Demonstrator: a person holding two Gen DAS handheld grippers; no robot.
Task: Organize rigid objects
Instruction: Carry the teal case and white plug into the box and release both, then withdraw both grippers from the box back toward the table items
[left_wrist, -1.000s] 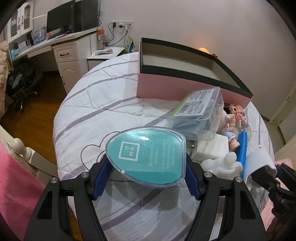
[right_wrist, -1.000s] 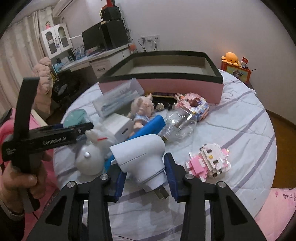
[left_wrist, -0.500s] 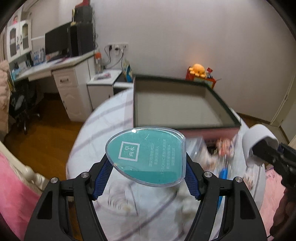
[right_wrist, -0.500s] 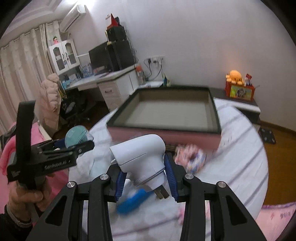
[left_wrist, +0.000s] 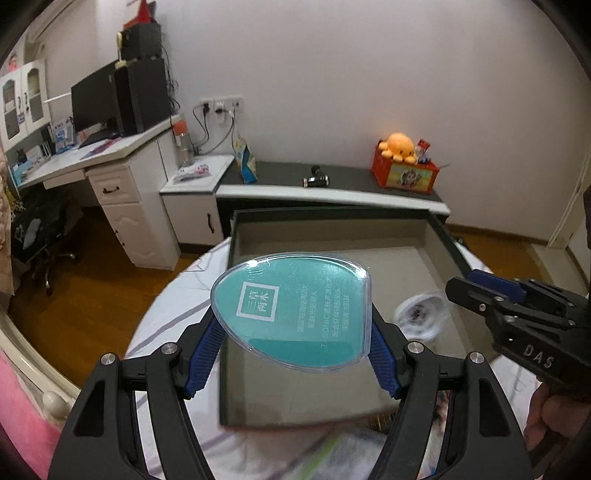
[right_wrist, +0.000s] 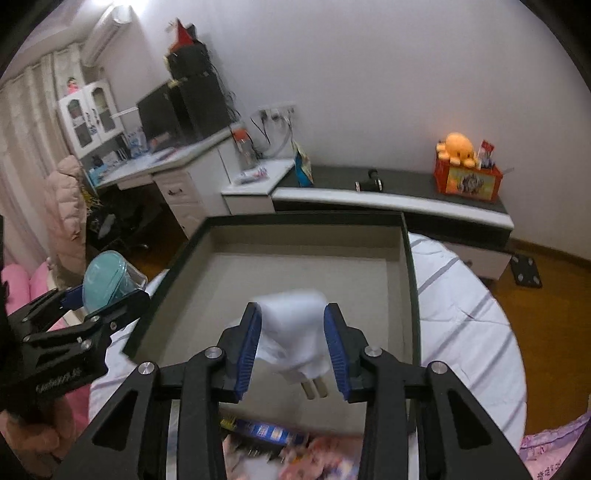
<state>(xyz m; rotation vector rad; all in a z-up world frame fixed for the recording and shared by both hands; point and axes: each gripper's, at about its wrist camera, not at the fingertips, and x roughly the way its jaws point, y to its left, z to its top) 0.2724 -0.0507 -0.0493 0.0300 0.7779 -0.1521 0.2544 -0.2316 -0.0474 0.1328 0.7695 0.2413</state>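
- Left gripper (left_wrist: 295, 345) — pads closed on the edges of a teal teardrop case (left_wrist: 293, 312), held flat, label up, its broad side toward the right.
- The case hangs over the near-left part of the open box (left_wrist: 332, 236), which lies directly ahead and below on the bed (right_wrist: 461, 317). Box floor bare under the case.
- Right gripper (right_wrist: 293, 347) — pads spread wider than the white charger plug (right_wrist: 291, 332) between them; the plug looks blurred, prongs pointing back toward the camera. Whether a pad touches it, cannot tell.
- In the left view the plug is a white smear low inside the box's right half.
- Judgement: the left load sits nearest its drop spot; the coming move is straight down into the box.
- Loose clutter blurred at the near rim.
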